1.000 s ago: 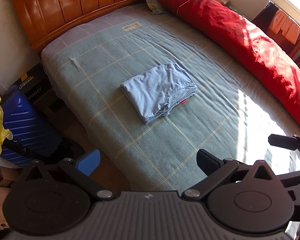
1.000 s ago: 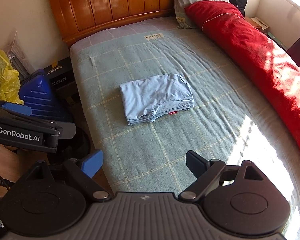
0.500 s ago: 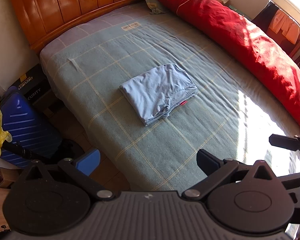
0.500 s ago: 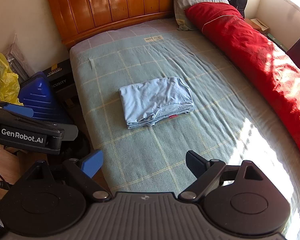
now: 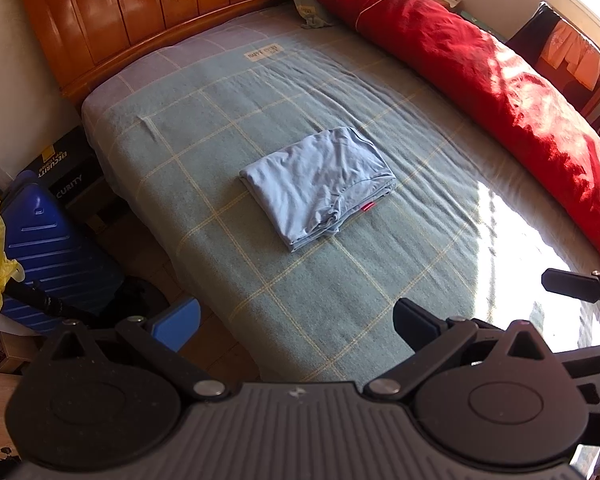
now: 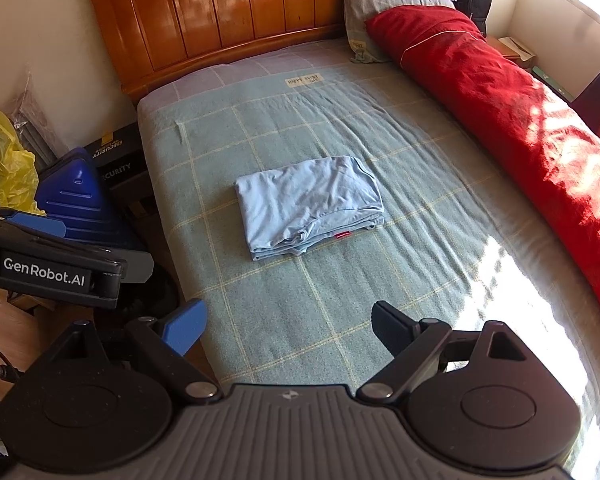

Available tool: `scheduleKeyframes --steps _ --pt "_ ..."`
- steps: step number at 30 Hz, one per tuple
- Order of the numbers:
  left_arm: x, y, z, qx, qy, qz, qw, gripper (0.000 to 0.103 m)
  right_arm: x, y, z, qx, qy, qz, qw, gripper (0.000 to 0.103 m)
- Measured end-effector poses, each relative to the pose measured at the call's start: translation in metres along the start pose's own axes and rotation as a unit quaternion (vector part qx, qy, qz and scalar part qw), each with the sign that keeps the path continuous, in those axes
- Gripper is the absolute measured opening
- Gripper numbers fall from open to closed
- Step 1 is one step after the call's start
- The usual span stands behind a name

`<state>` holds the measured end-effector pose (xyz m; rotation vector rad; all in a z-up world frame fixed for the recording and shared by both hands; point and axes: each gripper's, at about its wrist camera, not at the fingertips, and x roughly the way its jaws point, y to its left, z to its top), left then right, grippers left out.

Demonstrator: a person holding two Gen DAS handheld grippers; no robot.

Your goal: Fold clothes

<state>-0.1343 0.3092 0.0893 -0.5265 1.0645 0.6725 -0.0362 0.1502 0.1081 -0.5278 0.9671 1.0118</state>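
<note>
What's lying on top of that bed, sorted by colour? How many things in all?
Light blue: 1, folded garment
Red: 1, long quilt
Grey check: 1, pillow
Total: 3, all on the green blanket

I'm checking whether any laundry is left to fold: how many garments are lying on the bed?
1: a folded light-blue cotton garment lies on the middle of the green checked blanket, held by neither gripper. More could be hidden under the long red quilt on the bed's far side.
</note>
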Motion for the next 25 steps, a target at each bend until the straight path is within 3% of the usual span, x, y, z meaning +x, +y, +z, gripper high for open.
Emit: scheduleKeyframes --steps 25 --pt "0.0005 -0.0058 0.0035 -0.002 0.0 0.003 1.0 0.102 -0.0011 -0.0063 0.0028 -0.001 -0.008 0.002 1.0 0.096"
